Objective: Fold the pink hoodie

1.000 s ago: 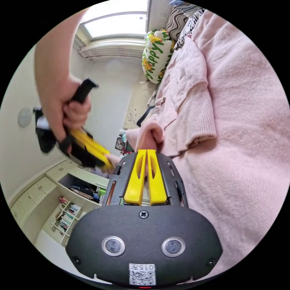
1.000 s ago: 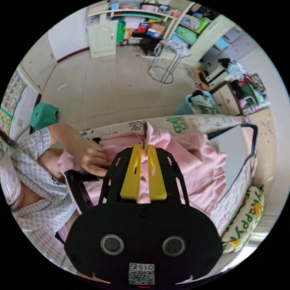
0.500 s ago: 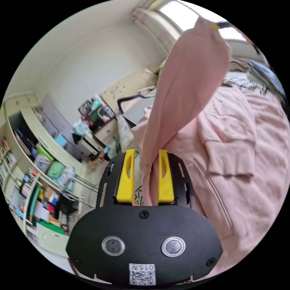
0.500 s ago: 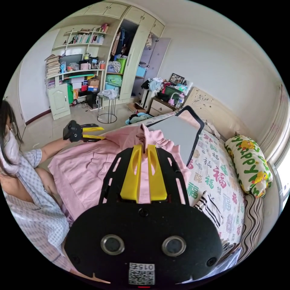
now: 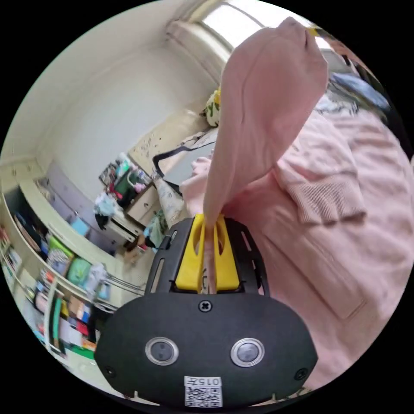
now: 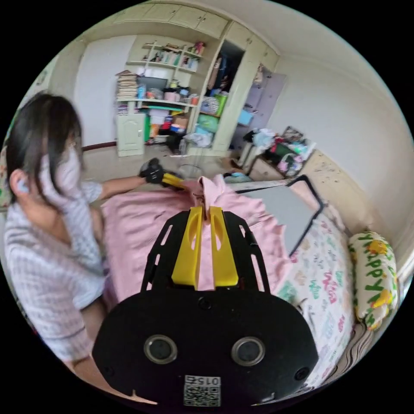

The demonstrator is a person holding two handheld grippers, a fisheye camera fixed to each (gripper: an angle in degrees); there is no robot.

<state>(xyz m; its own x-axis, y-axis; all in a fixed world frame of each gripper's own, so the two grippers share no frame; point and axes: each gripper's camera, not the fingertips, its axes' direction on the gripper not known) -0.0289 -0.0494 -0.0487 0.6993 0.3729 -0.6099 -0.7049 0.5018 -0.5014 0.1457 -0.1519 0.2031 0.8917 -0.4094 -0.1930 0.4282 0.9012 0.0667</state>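
The green-lettered cushion (image 6: 374, 276) at four o'clock in the right gripper view shows "APPY"; the bedsheet (image 6: 321, 280) beside it carries printed characters, unreadable here.

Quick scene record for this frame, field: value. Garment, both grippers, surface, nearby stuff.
garment: pink hoodie, partly lifted off the bed
left gripper: shut on a hoodie edge
right gripper: shut on a pinched fold of the hoodie
surface: bed with printed sheet
nearby: grey board on the bed; pillow at the bed's far end
person: sleeve beside the bed

The pink hoodie (image 5: 327, 181) lies on the bed, one edge lifted taut.
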